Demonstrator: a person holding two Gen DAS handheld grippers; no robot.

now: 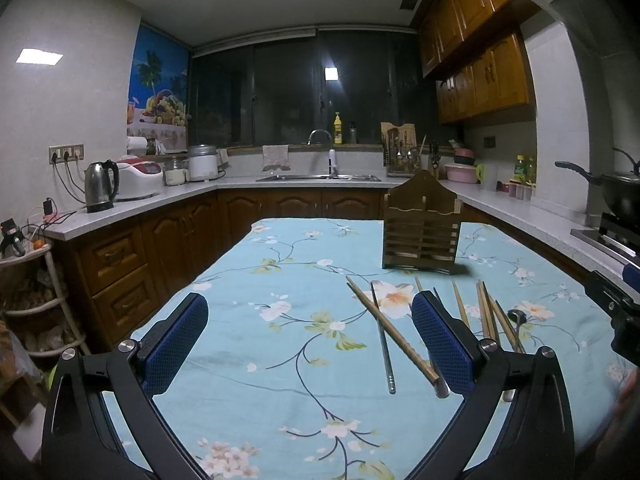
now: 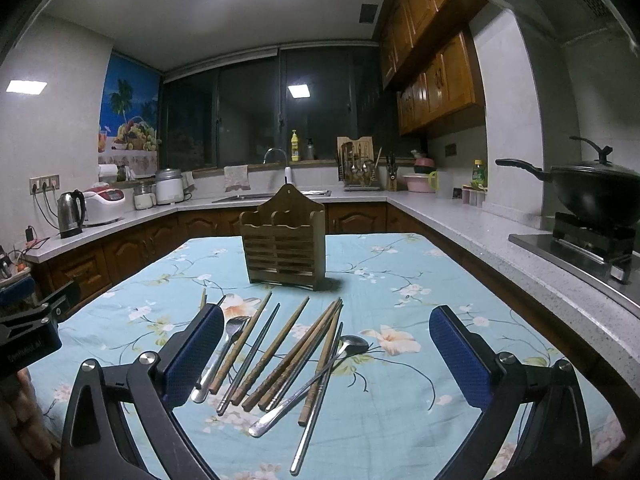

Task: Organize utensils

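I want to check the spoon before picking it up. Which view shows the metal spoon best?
The right wrist view: the metal spoon lies in full sight between the open jaws, its handle crossing the chopsticks. The left wrist view shows only its bowl and part of the handle behind the right jaw.

This is a home kitchen: a stone worktop (image 2: 460,216) wraps around wooden cabinets (image 2: 436,80), with a sink (image 1: 320,178) under a dark window, an electric kettle (image 1: 100,186), a rice cooker (image 1: 140,178) and a black wok (image 2: 592,194) on a stove.
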